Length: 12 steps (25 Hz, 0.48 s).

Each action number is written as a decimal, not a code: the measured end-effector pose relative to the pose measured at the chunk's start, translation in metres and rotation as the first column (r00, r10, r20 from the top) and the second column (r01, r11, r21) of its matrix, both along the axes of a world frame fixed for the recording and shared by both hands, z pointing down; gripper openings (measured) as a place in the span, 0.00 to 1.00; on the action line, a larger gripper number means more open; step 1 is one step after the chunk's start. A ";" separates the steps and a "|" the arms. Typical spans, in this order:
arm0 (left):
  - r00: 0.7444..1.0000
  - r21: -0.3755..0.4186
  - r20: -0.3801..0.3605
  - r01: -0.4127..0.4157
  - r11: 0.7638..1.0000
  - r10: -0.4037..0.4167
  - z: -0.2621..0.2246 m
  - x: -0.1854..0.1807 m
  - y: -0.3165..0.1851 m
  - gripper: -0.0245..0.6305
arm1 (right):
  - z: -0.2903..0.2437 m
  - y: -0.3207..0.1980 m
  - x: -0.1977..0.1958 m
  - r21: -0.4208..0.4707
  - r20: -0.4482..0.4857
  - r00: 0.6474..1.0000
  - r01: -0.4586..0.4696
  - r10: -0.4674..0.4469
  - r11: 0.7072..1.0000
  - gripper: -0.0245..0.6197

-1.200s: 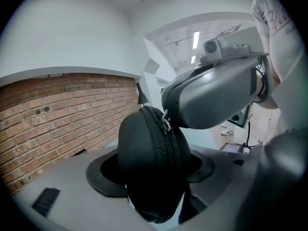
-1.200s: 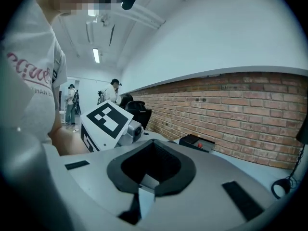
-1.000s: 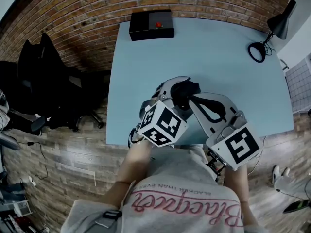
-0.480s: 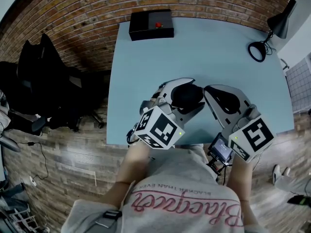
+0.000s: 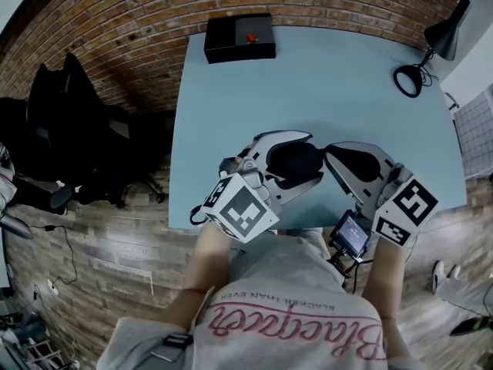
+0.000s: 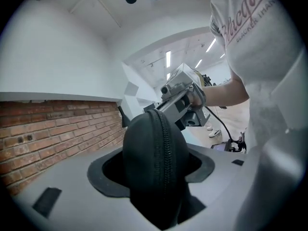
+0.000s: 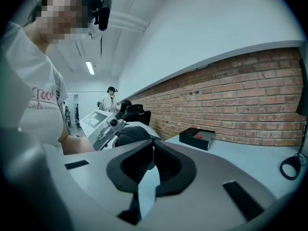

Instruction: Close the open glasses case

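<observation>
A black zip glasses case (image 5: pixel 296 163) sits between the jaws of my left gripper (image 5: pixel 302 160), low over the near part of the light blue table (image 5: pixel 231 106). In the left gripper view the case (image 6: pixel 153 150) stands on end with its two halves together along the zipper, and the gripper (image 6: pixel 154 158) is shut on it. My right gripper (image 5: pixel 330 149) is just to the right of the case and apart from it. Its jaws meet at the tips with nothing between them (image 7: pixel 153 143). From the right gripper view the case (image 7: pixel 132 134) shows beyond the tips.
A black box with a red button (image 5: pixel 239 38) stands at the table's far edge by the brick wall. A desk lamp (image 5: pixel 443 37) with a ring base (image 5: pixel 407 82) is at the far right. A black office chair (image 5: pixel 69 129) stands left of the table. The table's front edge is right under the grippers.
My right gripper has pulled away from the case to the right and toward the table's front edge. The left gripper, still holding the case, has shifted slightly down and left.
</observation>
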<state>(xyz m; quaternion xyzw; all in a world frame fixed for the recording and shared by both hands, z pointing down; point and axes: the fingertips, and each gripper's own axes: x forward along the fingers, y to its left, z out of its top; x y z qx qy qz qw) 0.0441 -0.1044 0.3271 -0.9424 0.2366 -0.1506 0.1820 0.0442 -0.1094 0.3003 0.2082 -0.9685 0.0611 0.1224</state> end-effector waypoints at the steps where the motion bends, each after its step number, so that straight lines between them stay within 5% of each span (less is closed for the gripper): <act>1: 1.000 -0.003 0.008 0.007 1.000 -0.007 0.002 -0.001 -0.001 0.48 | 0.002 -0.002 -0.001 0.008 -0.012 1.000 -0.008 0.008 1.000 0.07; 6: 1.000 -0.044 -0.014 0.019 0.999 -0.019 0.005 -0.004 -0.003 0.48 | 0.006 -0.004 -0.003 -0.013 0.027 0.999 -0.025 0.025 1.000 0.07; 9: 0.996 -0.087 -0.018 0.083 0.993 -0.085 0.010 -0.002 -0.014 0.48 | 0.007 -0.011 -0.002 0.096 -0.044 0.995 -0.086 0.091 0.992 0.07; 12: 0.980 -0.107 -0.025 0.191 0.976 -0.195 0.012 -0.005 -0.028 0.48 | -0.001 -0.020 0.002 0.154 -0.011 0.984 -0.176 0.180 0.972 0.07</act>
